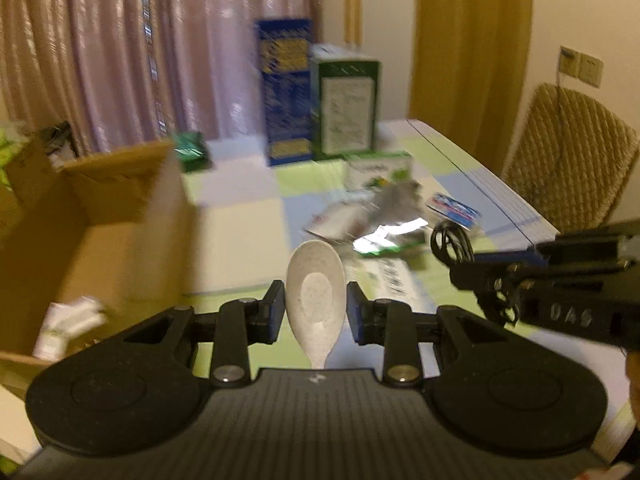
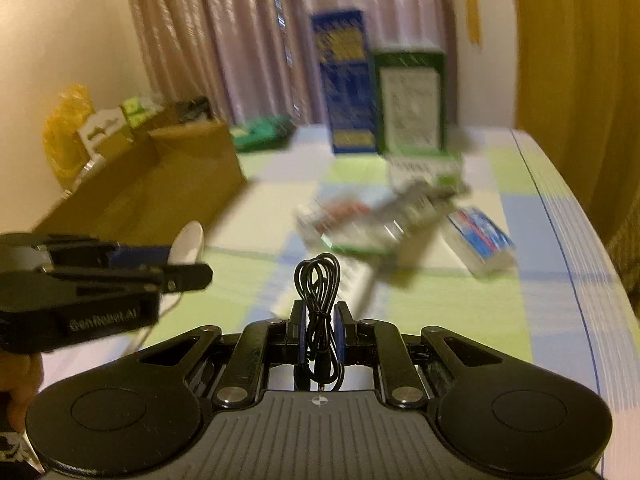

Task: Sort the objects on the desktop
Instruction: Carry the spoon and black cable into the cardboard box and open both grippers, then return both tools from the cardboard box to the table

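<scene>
At lower centre of the left wrist view, the left claw (image 1: 316,306) is closed on a white spoon (image 1: 316,300), bowl pointing up and away. The right claw (image 2: 319,330), at lower centre of its own view, clamps a coiled black cable (image 2: 318,280). Both are held above the checked counter (image 2: 460,296). A cardboard box (image 1: 120,240) fills the left side; blurred packets (image 2: 384,216) lie mid-frame, with a blue box (image 2: 346,80) and a green box (image 2: 412,100) behind them.

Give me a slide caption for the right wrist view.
Right gripper clamps a coiled black cable above the table; left gripper carries a white spoon beside it.
</scene>
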The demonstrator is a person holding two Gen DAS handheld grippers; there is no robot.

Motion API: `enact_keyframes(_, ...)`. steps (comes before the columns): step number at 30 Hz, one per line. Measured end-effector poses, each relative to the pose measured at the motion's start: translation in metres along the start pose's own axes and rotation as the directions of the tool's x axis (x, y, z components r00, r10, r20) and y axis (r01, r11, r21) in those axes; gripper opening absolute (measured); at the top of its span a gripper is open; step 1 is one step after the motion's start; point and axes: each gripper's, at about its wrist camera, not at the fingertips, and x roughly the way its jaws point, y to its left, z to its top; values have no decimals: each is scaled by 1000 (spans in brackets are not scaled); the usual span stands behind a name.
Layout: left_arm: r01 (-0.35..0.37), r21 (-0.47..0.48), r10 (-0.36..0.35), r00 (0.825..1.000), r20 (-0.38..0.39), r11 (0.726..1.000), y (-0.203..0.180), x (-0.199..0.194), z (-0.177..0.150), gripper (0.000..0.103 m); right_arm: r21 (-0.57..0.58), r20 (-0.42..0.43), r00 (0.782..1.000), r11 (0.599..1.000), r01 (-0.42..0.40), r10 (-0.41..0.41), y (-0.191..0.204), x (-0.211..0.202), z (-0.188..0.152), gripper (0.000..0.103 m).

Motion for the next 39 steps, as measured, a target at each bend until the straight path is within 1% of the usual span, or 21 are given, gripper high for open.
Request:
enact_keyframes(5,-77,-40,79,996,31,996,68,-37,23,27,-51,69,994,995,-87,90,53,-2,46,10)
enact_keyframes(8,-139,-56,142,989,36,989,110,-51,32,27,-83,88,985,987,-141,148,92,5,69,10)
enact_keyframes(12,-196,-92,199,980,24,976,165,-54,37,27,-126,79,976,973,-193,203,142,24,89,10)
enact_keyframes(16,-202,-133,205,979,12,970,204,-47,36,27,-134,54,970,964,-228,237,178,53,101,10)
enact_keyframes(22,-185,-153,189,982,9,971,227,-30,28,27,-136,27,968,961,-242,248,208,91,105,10)
enact_keyframes(29,-142,-197,145,989,-2,970,238,-3,28,28,-125,0,971,963,-237,239,217,117,101,10)
enact_keyframes(32,-146,-225,151,989,4,963,245,0,27,36,-115,-6,971,965,-237,238,219,125,99,10)
enact_keyframes(37,-167,-244,174,985,6,955,252,-6,16,36,-104,-13,967,962,-253,253,217,132,97,10)
enact_keyframes(39,-177,-254,185,983,7,951,254,-13,12,36,-111,-8,969,963,-247,248,217,133,97,11)
